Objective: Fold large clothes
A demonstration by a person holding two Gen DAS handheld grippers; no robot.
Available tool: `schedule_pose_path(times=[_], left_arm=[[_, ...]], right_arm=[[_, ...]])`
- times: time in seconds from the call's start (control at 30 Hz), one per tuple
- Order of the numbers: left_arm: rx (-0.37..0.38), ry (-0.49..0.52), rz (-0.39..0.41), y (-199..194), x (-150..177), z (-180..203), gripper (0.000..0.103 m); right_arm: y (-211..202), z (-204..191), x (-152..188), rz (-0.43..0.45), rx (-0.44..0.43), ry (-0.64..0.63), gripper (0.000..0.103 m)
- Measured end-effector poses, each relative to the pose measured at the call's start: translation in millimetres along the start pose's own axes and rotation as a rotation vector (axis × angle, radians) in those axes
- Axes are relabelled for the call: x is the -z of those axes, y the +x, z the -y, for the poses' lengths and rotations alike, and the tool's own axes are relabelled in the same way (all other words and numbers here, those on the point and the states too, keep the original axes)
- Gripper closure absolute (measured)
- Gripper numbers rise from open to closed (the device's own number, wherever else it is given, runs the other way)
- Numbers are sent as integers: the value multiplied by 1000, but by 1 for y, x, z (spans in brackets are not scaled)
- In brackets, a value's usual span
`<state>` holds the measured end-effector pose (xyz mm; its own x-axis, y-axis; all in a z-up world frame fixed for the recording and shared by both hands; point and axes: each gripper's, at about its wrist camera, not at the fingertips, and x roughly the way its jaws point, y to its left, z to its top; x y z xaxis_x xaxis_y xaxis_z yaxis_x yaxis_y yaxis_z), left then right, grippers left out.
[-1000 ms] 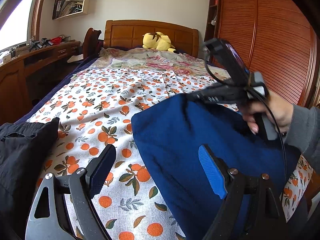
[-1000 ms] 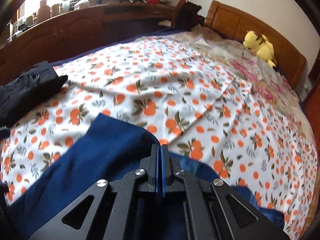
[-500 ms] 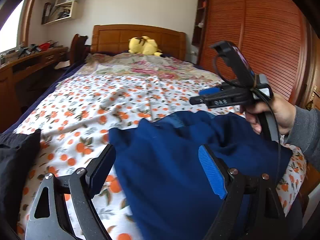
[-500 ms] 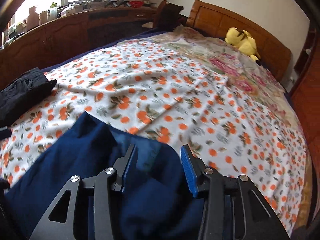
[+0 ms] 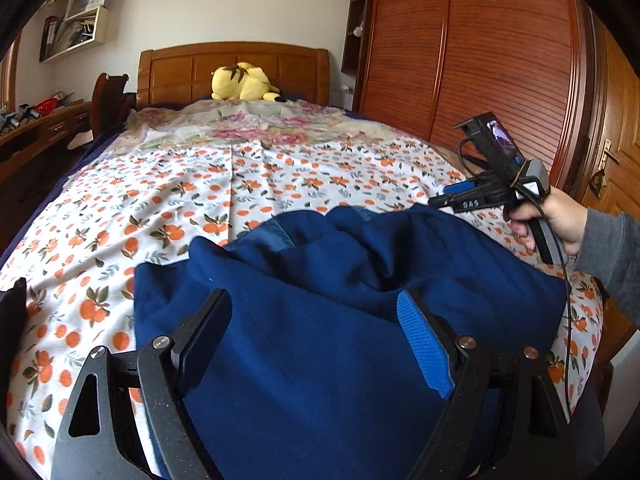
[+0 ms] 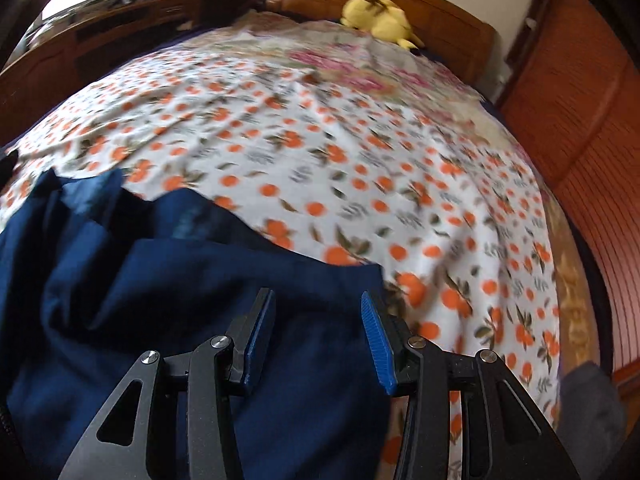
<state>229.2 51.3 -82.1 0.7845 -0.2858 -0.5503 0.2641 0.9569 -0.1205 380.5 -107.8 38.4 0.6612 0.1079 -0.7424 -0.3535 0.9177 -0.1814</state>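
Note:
A large dark blue garment (image 5: pixel 320 360) lies loosely bunched on the near end of the orange-print bed sheet (image 5: pixel 160 200). My left gripper (image 5: pixel 310 300) hovers open over the garment's middle, with nothing pressed between its pads. At the right, a hand (image 5: pixel 560 220) holds my right gripper (image 5: pixel 440 196) just past the garment's far right edge. In the right wrist view the right gripper (image 6: pixel 316 296) stands open above the garment's (image 6: pixel 160 300) right corner, with cloth beneath the pads but not clamped.
A black garment (image 5: pixel 10 312) lies at the bed's left edge. A yellow plush toy (image 5: pixel 240 82) sits by the wooden headboard. A wooden wardrobe (image 5: pixel 480 60) runs along the right and a desk (image 5: pixel 40 128) along the left.
The right gripper went from shut on the blue garment to open and let it go, then swung right. The cloth dropped into folds. The left gripper moved right over the garment.

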Motion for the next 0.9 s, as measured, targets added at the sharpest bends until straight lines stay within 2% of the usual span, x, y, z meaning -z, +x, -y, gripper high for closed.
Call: schedule_pose_path(times=[0.17, 0.27, 0.4, 0.5, 0.53, 0.57, 0.63, 0.7, 0.8, 0.83, 0.9], left_arm=[[-6, 5, -43, 15, 7, 3, 18], [-8, 8, -64, 21, 11, 4, 18], [-8, 9, -75, 24, 13, 4, 18], [-7, 10, -83, 26, 14, 4, 18], [-7, 10, -87, 27, 14, 4, 18], [-8, 11, -93, 29, 15, 4, 18], [-14, 18, -100, 30, 16, 6, 18], [-21, 28, -103, 31, 17, 8, 18], [-19, 31, -104, 31, 18, 8, 18], [-19, 30, -105, 31, 18, 7, 18], [-21, 27, -107, 31, 18, 7, 18]], right_arm=[[38, 29, -1, -56, 22, 120, 57], [59, 38, -4, -83, 0, 184, 57], [86, 44, -12, -91, -28, 215, 57], [91, 40, -15, -94, -64, 213, 57], [92, 38, -16, -91, -65, 191, 67], [92, 34, -17, -84, -64, 164, 86], [88, 25, -18, -59, -44, 118, 98], [68, 16, -21, 29, -14, 82, 100], [35, 21, -26, 186, 51, 96, 101], [30, 26, -27, 203, 93, 103, 101], [34, 35, -26, 174, 209, 116, 101]])
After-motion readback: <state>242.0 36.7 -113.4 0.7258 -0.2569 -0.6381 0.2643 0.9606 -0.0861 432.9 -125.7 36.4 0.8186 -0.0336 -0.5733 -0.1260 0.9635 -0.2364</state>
